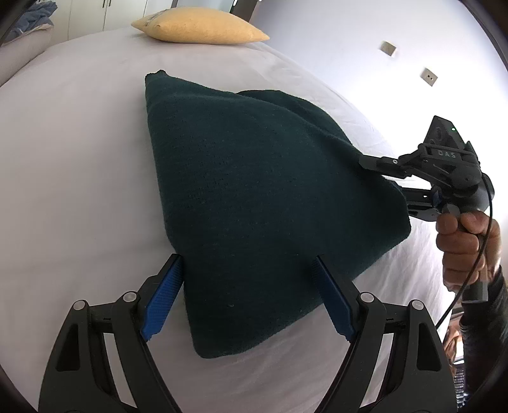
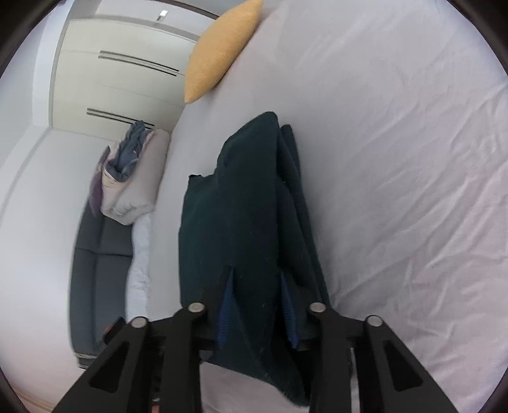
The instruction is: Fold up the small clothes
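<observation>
A dark green knitted garment (image 1: 254, 197) lies partly folded on the white bed sheet (image 1: 79, 178). My left gripper (image 1: 247, 263) is open, its blue pads (image 1: 162, 298) spread on either side of the garment's near edge, which is raised off the sheet. My right gripper (image 1: 377, 168) is shut on the garment's right edge and lifts it. In the right wrist view the right gripper (image 2: 257, 279) pinches the dark cloth (image 2: 241, 222) between its blue pads (image 2: 226, 314), with the garment hanging in folds over the bed (image 2: 397, 190).
A yellow pillow (image 1: 200, 28) lies at the far end of the bed; it also shows in the right wrist view (image 2: 219, 54). A white wardrobe (image 2: 120, 82), a grey sofa (image 2: 101, 263) and a pile of bedding (image 2: 127, 178) stand beside the bed.
</observation>
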`<action>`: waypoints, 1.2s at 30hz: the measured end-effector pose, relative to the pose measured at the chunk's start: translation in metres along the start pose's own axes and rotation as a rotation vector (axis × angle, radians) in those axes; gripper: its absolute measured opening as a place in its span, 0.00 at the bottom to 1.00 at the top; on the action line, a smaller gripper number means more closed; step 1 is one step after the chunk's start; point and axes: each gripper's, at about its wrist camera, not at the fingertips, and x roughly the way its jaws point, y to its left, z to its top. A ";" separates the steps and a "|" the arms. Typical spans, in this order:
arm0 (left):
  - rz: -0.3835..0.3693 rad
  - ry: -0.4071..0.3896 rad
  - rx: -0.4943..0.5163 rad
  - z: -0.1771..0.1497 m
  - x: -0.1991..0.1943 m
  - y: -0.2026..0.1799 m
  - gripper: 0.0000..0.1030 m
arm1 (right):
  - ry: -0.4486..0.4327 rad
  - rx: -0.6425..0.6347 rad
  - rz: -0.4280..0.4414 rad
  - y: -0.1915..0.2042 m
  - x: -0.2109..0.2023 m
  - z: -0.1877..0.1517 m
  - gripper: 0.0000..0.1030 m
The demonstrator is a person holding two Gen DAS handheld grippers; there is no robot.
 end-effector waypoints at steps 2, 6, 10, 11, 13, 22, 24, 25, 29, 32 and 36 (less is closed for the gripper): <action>0.005 0.000 0.006 -0.001 0.001 -0.002 0.79 | -0.006 0.007 0.022 -0.001 0.001 0.003 0.22; 0.007 -0.002 0.003 -0.001 0.001 -0.005 0.79 | -0.013 -0.030 -0.011 0.006 0.008 0.008 0.14; 0.012 -0.002 0.010 -0.001 0.003 -0.007 0.79 | -0.076 -0.066 -0.045 0.011 0.000 0.009 0.13; 0.017 0.002 0.011 -0.001 0.004 -0.008 0.79 | -0.096 -0.076 -0.045 0.010 -0.002 0.009 0.13; 0.024 0.015 0.006 -0.001 0.007 -0.009 0.79 | -0.088 -0.085 -0.127 -0.005 0.008 0.008 0.12; 0.042 0.032 0.006 0.001 0.013 -0.010 0.79 | -0.231 -0.159 -0.319 0.027 -0.024 -0.002 0.30; 0.046 0.032 0.012 0.002 0.014 -0.012 0.79 | -0.270 -0.201 -0.284 0.046 -0.030 -0.001 0.30; 0.047 0.033 0.011 0.004 0.014 -0.012 0.79 | -0.260 -0.224 -0.248 0.054 -0.027 -0.001 0.30; 0.051 0.034 0.011 0.005 0.015 -0.013 0.79 | -0.157 -0.284 -0.150 0.065 0.011 0.000 0.30; 0.050 0.034 0.012 0.005 0.015 -0.013 0.79 | -0.096 -0.247 -0.212 0.037 0.032 0.001 0.16; 0.051 -0.009 0.007 0.006 0.000 -0.007 0.79 | -0.157 -0.205 -0.163 0.009 0.014 -0.006 0.00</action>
